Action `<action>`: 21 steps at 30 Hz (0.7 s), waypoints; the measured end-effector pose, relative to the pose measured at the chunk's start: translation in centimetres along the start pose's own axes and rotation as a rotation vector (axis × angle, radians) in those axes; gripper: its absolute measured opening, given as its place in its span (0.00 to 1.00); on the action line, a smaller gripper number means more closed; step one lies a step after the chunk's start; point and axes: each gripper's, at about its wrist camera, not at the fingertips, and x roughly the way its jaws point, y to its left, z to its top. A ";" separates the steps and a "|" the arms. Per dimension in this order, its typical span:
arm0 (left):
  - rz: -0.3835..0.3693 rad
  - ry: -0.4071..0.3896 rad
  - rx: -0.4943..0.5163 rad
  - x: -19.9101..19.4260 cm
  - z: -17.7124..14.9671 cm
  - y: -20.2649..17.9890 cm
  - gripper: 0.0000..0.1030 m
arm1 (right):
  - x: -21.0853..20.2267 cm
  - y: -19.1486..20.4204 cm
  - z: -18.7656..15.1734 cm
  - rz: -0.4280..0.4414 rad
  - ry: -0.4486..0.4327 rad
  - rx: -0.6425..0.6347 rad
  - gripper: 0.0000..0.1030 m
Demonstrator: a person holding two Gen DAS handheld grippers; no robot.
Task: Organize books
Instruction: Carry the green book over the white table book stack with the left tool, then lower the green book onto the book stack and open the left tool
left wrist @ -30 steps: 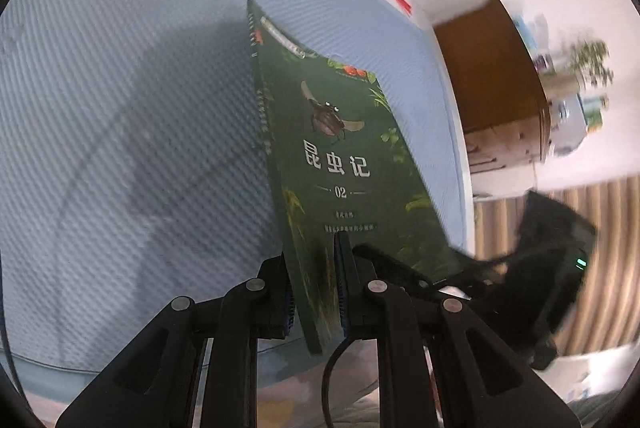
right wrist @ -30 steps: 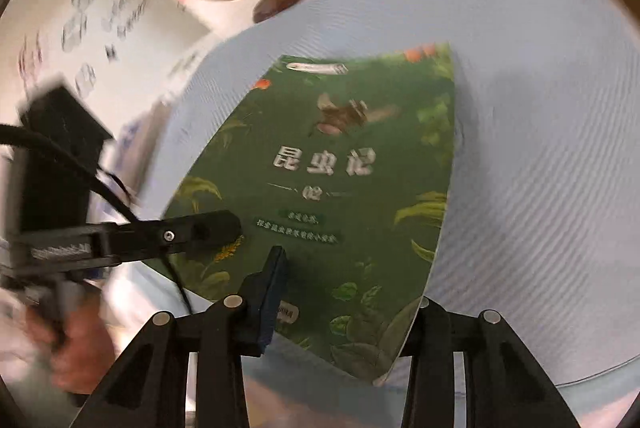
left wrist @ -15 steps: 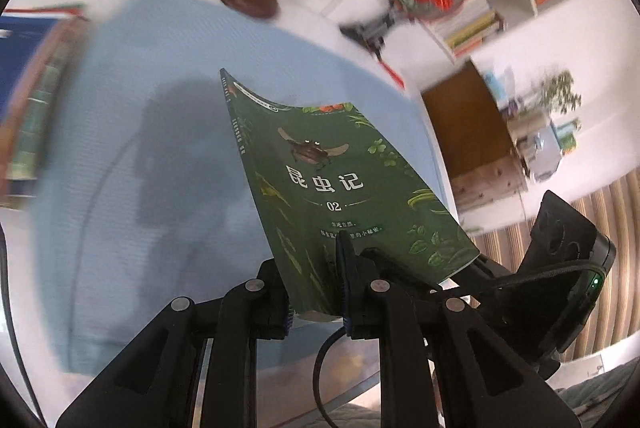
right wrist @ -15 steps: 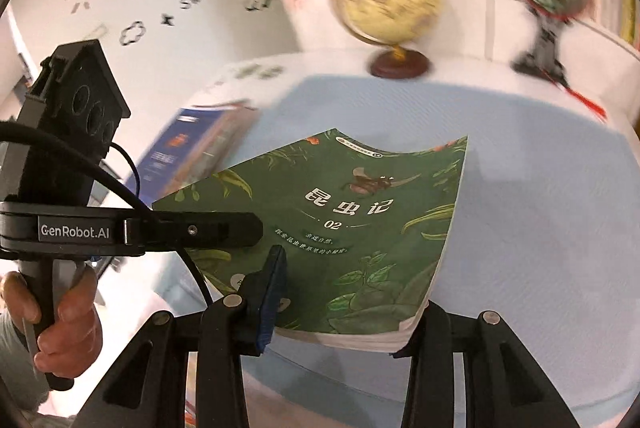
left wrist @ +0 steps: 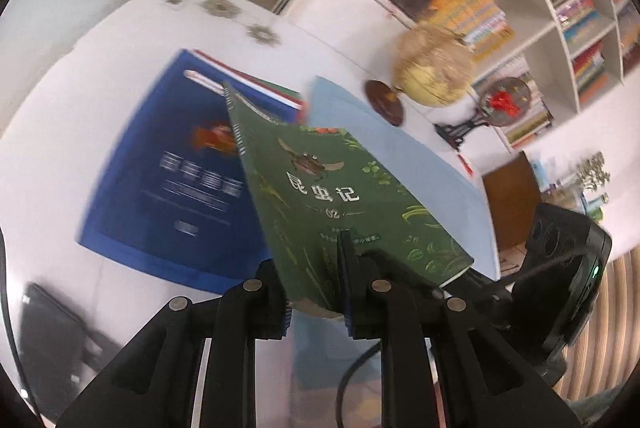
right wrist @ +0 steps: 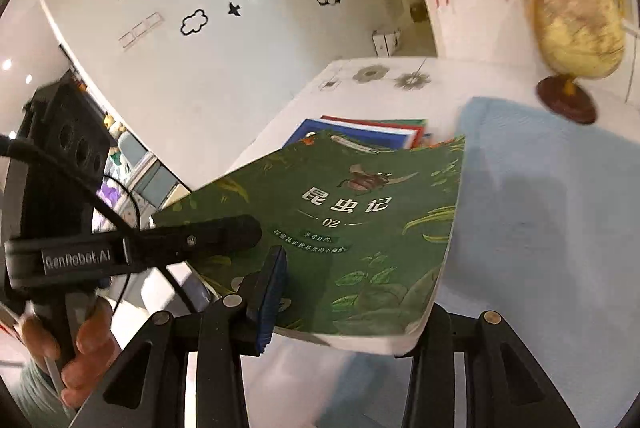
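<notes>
Above the counter: green book, clamped at its near edge by the left claw, now carried off the light blue mat toward the blue book stack. Right claw spread wide around the book's lower edge, contact unclear; judged mid-transfer, stacking not yet done.

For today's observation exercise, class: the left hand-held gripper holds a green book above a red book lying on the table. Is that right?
Not quite. The left wrist view shows that the book lying beneath is blue, not red. The left hand-held gripper does hold the green book above it.
</notes>
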 end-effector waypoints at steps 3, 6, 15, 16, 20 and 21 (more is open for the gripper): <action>0.001 0.006 -0.034 0.5 1.2 1.8 0.19 | 2.6 0.5 1.1 0.006 0.036 0.076 0.41; 0.025 0.025 -0.057 0.9 2.0 3.3 0.27 | 4.3 0.9 2.0 -0.023 0.071 0.106 0.50; 0.161 -0.005 -0.166 -1.1 1.0 8.7 0.33 | 6.0 1.0 -1.6 -0.040 0.228 0.108 0.57; 0.169 -0.004 -0.167 -1.3 0.5 8.8 0.33 | 5.9 0.6 -2.3 -0.039 0.243 0.120 0.57; 0.218 -0.022 -0.087 -1.8 -0.6 6.6 0.33 | 3.9 -0.7 -5.7 -0.052 0.272 0.127 0.57; 0.228 -0.025 -0.059 -1.7 -0.8 5.8 0.33 | 3.4 -1.0 -6.2 -0.061 0.275 0.127 0.57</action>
